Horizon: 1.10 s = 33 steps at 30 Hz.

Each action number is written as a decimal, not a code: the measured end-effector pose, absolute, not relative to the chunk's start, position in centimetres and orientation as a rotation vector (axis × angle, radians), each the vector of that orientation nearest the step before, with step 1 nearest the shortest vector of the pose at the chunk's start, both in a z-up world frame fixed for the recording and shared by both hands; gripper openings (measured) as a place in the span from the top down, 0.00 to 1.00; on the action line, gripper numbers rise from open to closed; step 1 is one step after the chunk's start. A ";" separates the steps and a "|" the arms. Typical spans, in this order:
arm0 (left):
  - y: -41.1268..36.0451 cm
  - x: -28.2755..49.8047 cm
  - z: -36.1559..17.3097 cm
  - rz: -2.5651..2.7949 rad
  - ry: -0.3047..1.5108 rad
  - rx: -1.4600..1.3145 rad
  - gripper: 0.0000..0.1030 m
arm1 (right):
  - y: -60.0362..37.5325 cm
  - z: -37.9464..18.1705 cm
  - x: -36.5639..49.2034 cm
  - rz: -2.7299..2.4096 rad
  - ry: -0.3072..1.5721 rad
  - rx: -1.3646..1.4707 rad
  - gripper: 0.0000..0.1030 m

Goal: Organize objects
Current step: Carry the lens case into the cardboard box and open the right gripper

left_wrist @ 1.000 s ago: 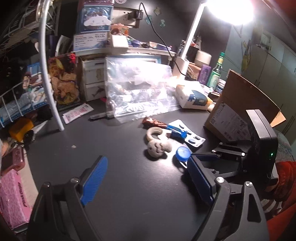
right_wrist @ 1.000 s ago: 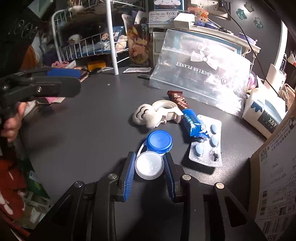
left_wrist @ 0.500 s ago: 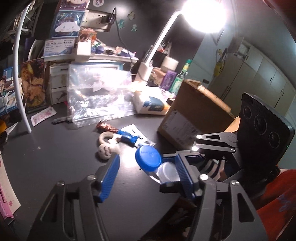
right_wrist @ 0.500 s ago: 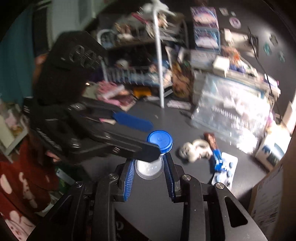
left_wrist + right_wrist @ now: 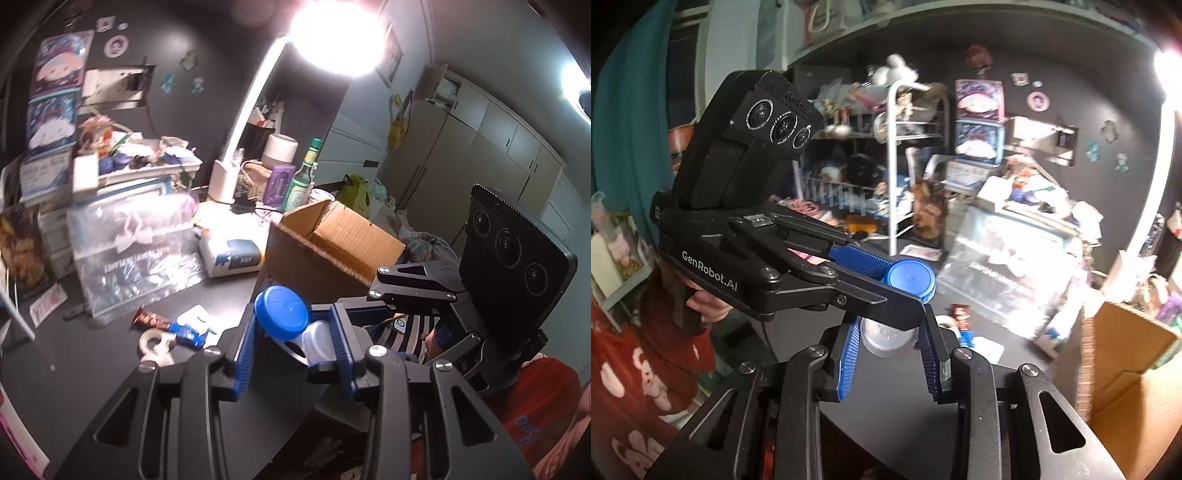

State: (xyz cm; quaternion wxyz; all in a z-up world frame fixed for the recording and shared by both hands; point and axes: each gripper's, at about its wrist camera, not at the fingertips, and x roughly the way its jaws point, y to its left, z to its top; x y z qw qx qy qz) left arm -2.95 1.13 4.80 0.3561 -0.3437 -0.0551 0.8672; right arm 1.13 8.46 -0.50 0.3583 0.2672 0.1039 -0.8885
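The dark tabletop (image 5: 110, 373) carries a clear plastic bag (image 5: 136, 258), a snack bar (image 5: 151, 320), a pill pack (image 5: 197, 317), a white tape holder (image 5: 157, 345), a tissue pack (image 5: 232, 256), a cardboard box (image 5: 295, 266) and a white lamp (image 5: 223, 181).

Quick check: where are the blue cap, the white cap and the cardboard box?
blue cap (image 5: 282, 308): left wrist view, middle of its flat top.
white cap (image 5: 888, 338): right wrist view, centre of its face.
cardboard box (image 5: 354, 236): left wrist view, inner wall of a flap.
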 end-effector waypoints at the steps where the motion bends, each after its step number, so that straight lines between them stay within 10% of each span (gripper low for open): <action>1: 1.9 -3.5 5.3 2.230 -0.133 -0.890 0.66 | 9.2 -0.1 0.9 -2.306 0.263 0.694 0.75; 23: 15.7 -13.5 5.8 2.088 0.070 -1.082 0.67 | 22.9 1.5 -5.1 -2.419 0.139 0.980 0.74; 28: 15.9 -13.4 5.8 2.147 0.135 -1.076 0.27 | 23.5 1.0 -6.1 -2.421 0.185 1.071 0.62; 33: 14.5 -13.0 6.4 2.164 0.114 -1.050 0.25 | 23.4 0.2 -6.0 -2.411 0.219 1.109 0.61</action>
